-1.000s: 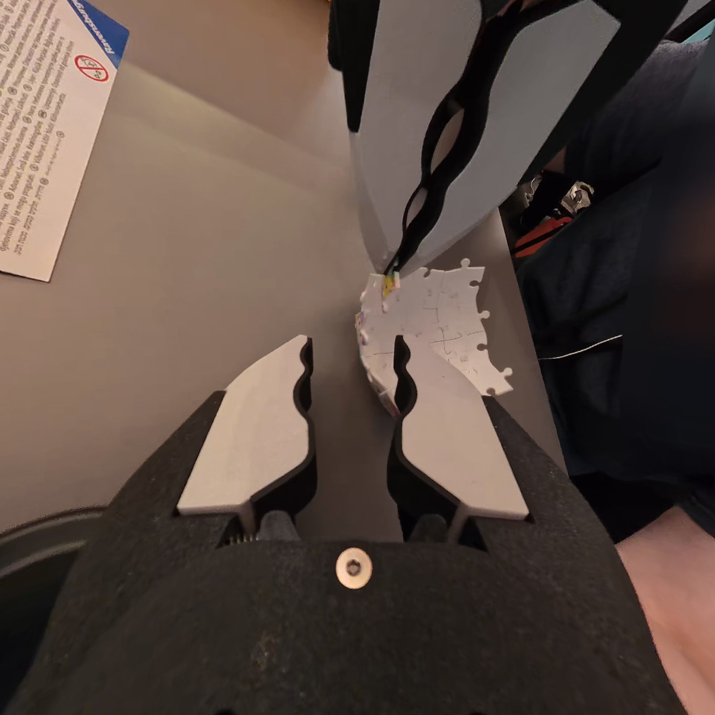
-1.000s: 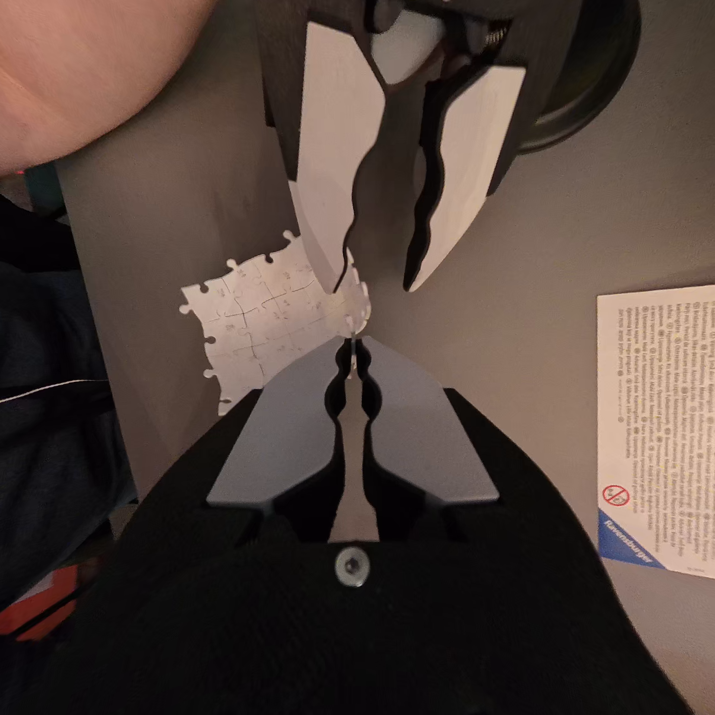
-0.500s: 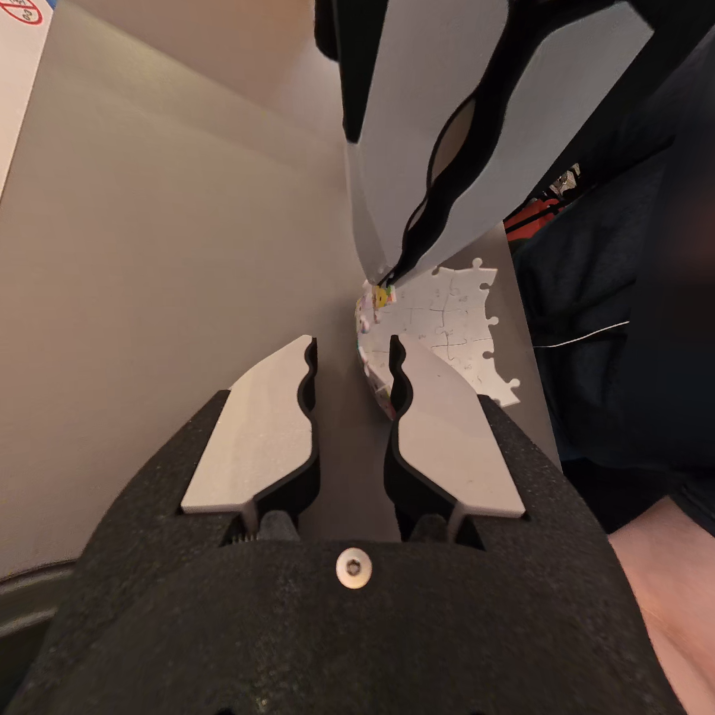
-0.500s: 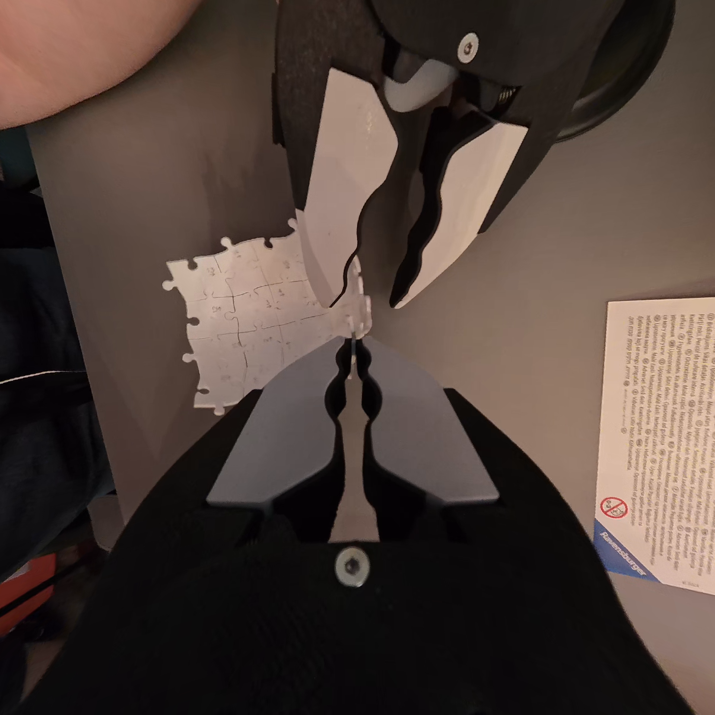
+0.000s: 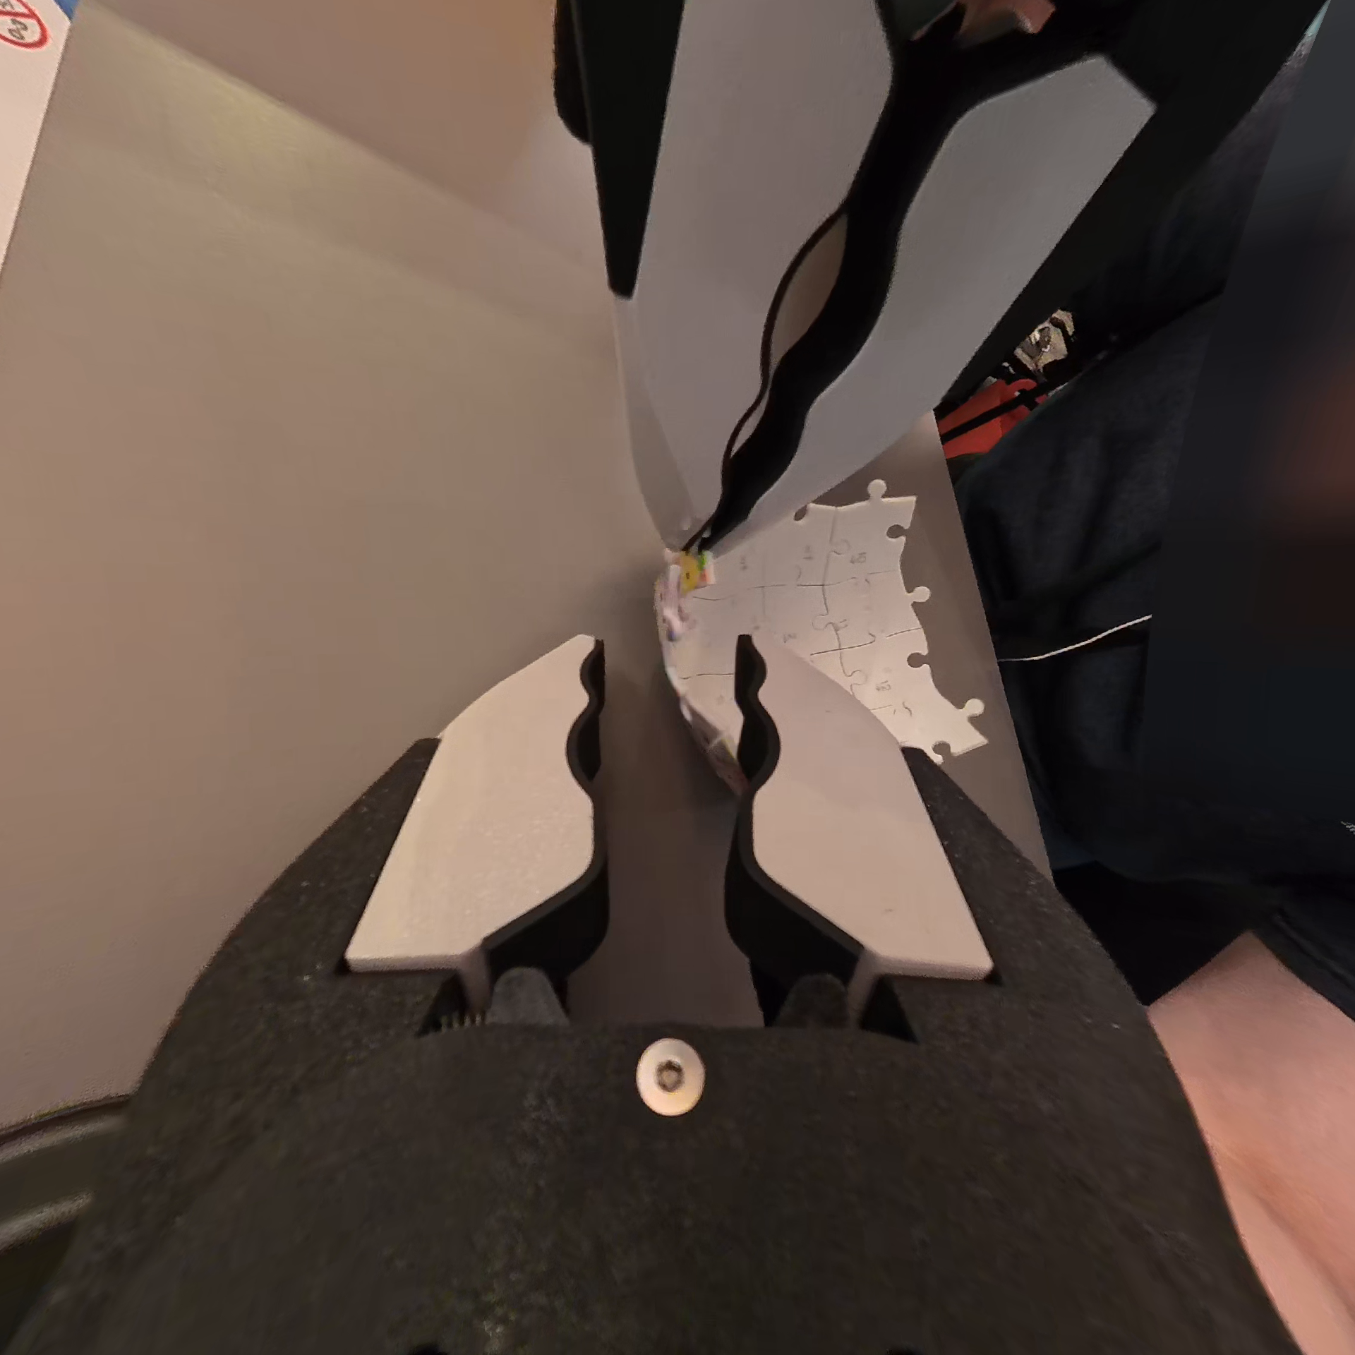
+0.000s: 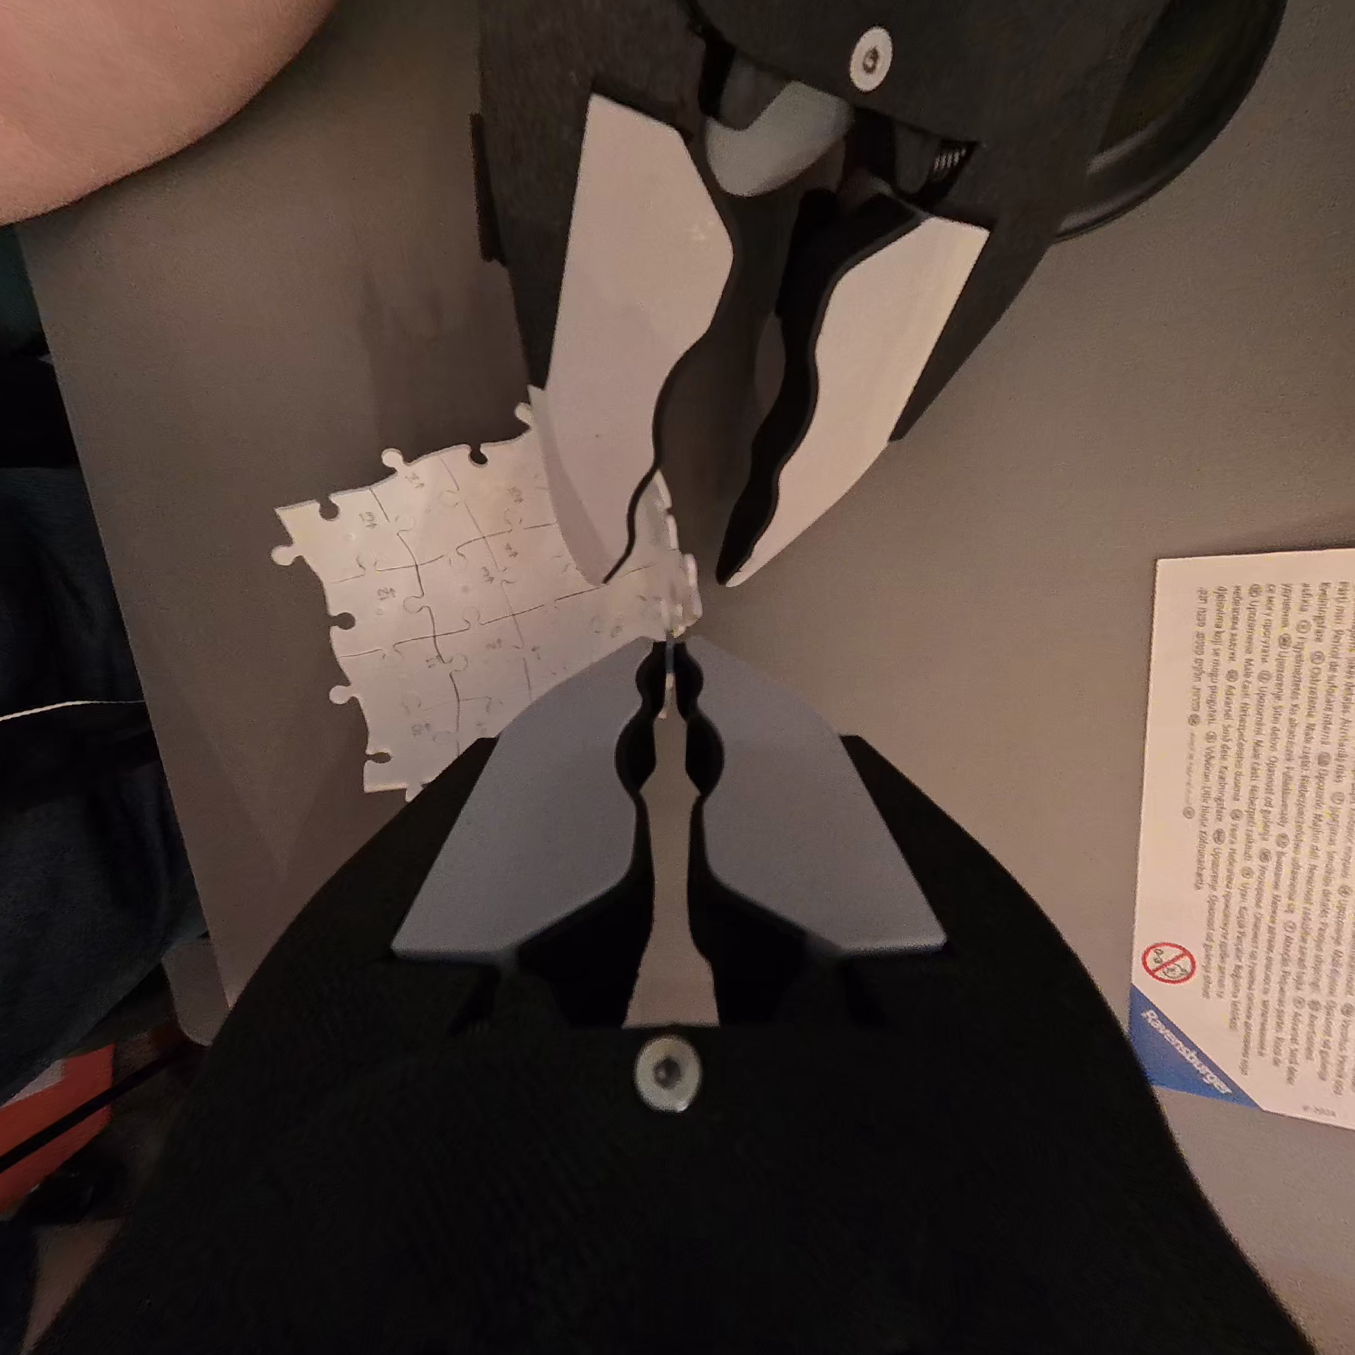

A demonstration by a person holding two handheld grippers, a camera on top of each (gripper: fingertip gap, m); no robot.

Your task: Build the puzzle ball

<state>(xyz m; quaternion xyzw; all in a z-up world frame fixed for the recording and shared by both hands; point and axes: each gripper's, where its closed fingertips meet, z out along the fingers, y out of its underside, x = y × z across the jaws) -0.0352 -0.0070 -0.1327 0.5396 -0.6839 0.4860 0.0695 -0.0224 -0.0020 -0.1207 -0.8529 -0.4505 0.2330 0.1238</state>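
A curved section of joined puzzle pieces (image 6: 440, 586), white numbered backs facing the camera, is held over the grey table (image 6: 916, 660) near its edge. It also shows in the left wrist view (image 5: 828, 608), with a bit of coloured print at its rim. My right gripper (image 6: 667, 660) is shut on the section's rim; in the left wrist view it (image 5: 700, 546) comes down from above. My left gripper (image 5: 671, 649) is open. The section's rim stands between its jaws, not clamped. In the right wrist view it (image 6: 667, 579) reaches in from the top.
A printed white leaflet (image 6: 1261, 806) lies on the table, its corner in the left wrist view (image 5: 22, 73). A dark round container (image 6: 1173, 147) sits behind the left gripper. A person's arm (image 6: 110, 95) and dark clothing (image 5: 1173, 586) are at the table edge. The tips of both grippers are at nearly the same place.
My left gripper has moved in toward the puzzle section, staying open; the leaflet has slid almost out of its view. My right gripper still holds the rim, and the section has turned slightly.
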